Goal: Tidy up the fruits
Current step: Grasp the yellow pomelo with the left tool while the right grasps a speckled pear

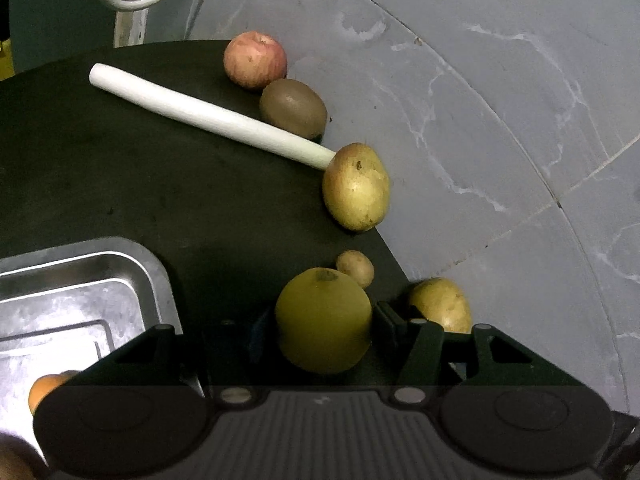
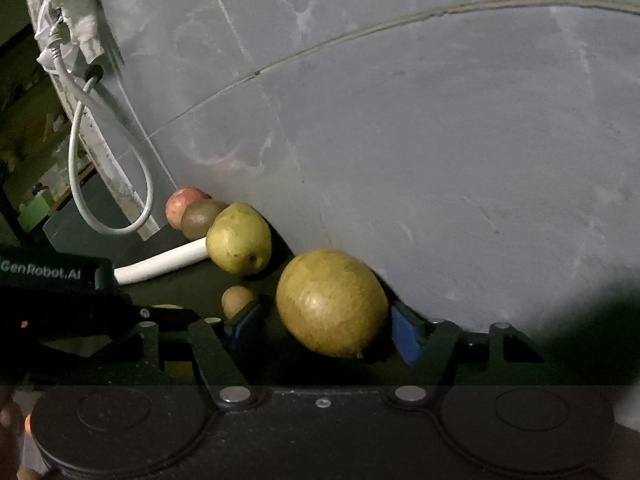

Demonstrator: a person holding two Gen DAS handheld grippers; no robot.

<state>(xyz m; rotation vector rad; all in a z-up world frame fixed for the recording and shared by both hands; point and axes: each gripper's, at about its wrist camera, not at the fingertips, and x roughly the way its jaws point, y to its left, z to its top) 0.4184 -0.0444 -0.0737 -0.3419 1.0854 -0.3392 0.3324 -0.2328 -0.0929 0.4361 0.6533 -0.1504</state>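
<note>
1. Your left gripper [image 1: 324,320] is clamped on the green-yellow fruit [image 1: 323,320]; the fruit fills the gap between the pads, low over the dark table [image 1: 120,168]. It's round and smooth, so a loose squeeze lets it roll out.
2. Your right gripper [image 2: 324,328] brackets the big potato [image 2: 332,302] against the grey wall [image 2: 440,140]. I can't tell whether the blue pads [image 2: 404,338] actually touch it; the light's too dim there.
3. The metal tray [image 1: 80,280] sits to your left, with an orange [image 1: 46,390] already in it. That's the likely drop-off, I reckon.
4. Watch the row along the wall: apple [image 1: 255,60], kiwi [image 1: 293,109], a second potato [image 1: 356,186], a small potato [image 1: 355,268]. A careless swing knocks them rolling.
5. The leek [image 1: 208,116] touches that second potato; nudge one and both shift.
6. Your two grippers work near each other here, so they could collide.
</note>
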